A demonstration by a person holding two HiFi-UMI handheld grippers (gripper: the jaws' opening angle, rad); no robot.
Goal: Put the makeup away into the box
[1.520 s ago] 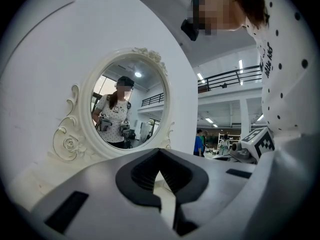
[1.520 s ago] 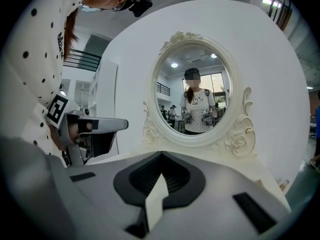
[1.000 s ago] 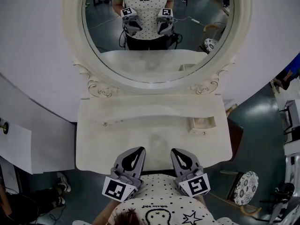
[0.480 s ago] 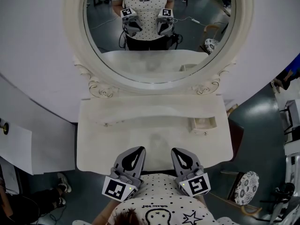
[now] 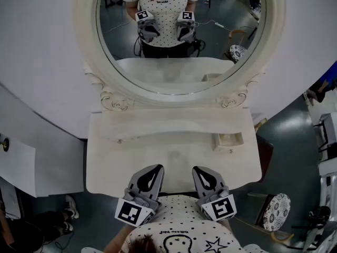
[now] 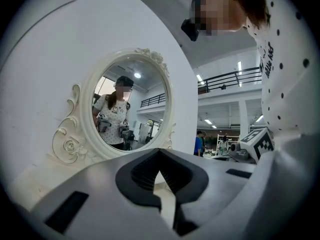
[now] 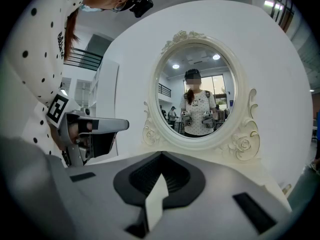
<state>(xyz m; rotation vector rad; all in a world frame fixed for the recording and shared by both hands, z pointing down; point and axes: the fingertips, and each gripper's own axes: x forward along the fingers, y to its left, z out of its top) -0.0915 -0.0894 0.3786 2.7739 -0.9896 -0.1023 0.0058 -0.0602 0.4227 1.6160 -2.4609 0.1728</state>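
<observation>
A white dressing table (image 5: 158,159) with an oval mirror (image 5: 179,36) stands in front of me. A small open white box (image 5: 228,139) sits at the right of the tabletop. No makeup shows in any view. My left gripper (image 5: 155,168) and right gripper (image 5: 199,169) hover side by side over the table's near edge, close to my body. Both are shut with nothing between the jaws. The left gripper view shows its jaws (image 6: 160,154) closed and aimed at the mirror, and the right gripper (image 7: 161,155) looks the same. The mirror reflects me and both grippers.
A stool with a patterned seat (image 5: 276,211) stands on the floor at the lower right. Someone's shoes (image 5: 68,210) show at the lower left beside a white panel (image 5: 31,167). The wall curves round behind the mirror.
</observation>
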